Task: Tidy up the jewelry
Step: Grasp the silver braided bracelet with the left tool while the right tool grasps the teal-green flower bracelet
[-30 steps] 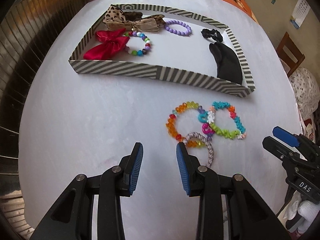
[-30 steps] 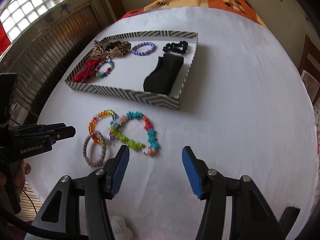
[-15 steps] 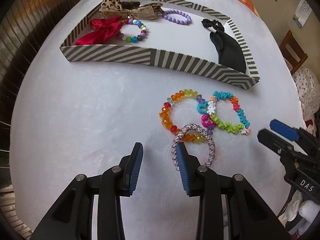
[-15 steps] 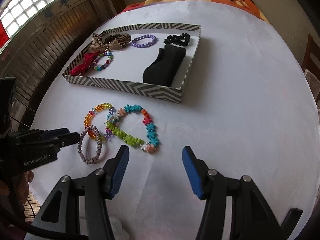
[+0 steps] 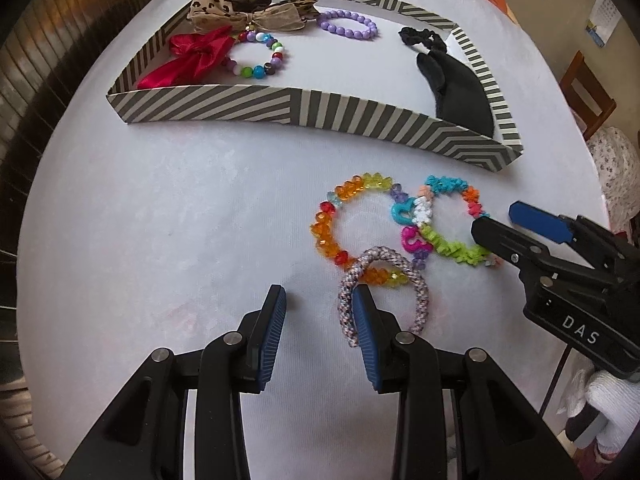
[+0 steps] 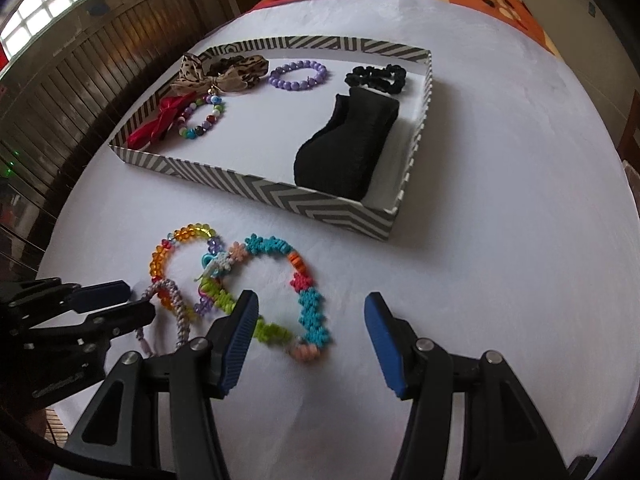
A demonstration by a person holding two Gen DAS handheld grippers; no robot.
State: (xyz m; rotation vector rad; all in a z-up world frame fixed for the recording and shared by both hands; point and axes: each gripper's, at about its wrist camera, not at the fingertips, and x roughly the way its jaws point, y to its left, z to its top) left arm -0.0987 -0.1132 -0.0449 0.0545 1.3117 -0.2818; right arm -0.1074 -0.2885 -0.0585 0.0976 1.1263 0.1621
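Observation:
Three bracelets lie on the white table in front of a striped tray (image 5: 256, 108) (image 6: 344, 208): an orange bead bracelet (image 5: 332, 232) (image 6: 158, 258), a bright flower-bead bracelet (image 5: 448, 248) (image 6: 312, 312) and a grey woven bracelet (image 5: 420, 300) (image 6: 180, 312). My left gripper (image 5: 320, 308) (image 6: 120, 300) is open, its right finger resting inside the woven bracelet's loop, the band's left side between the fingers. My right gripper (image 6: 308, 320) (image 5: 504, 224) is open, low over the flower-bead bracelet's near end.
The tray holds a red bow (image 5: 192, 56), a leopard bow (image 5: 240, 10), a multicolour bead bracelet (image 5: 256, 56), a purple bead bracelet (image 5: 348, 26), a black scrunchie (image 5: 420, 38) and a black pouch (image 6: 348, 148). A wooden slatted wall (image 6: 80, 80) stands left.
My left gripper moved forward and down until its right finger entered the woven bracelet. My right gripper moved forward toward the flower-bead bracelet. Both stayed open.

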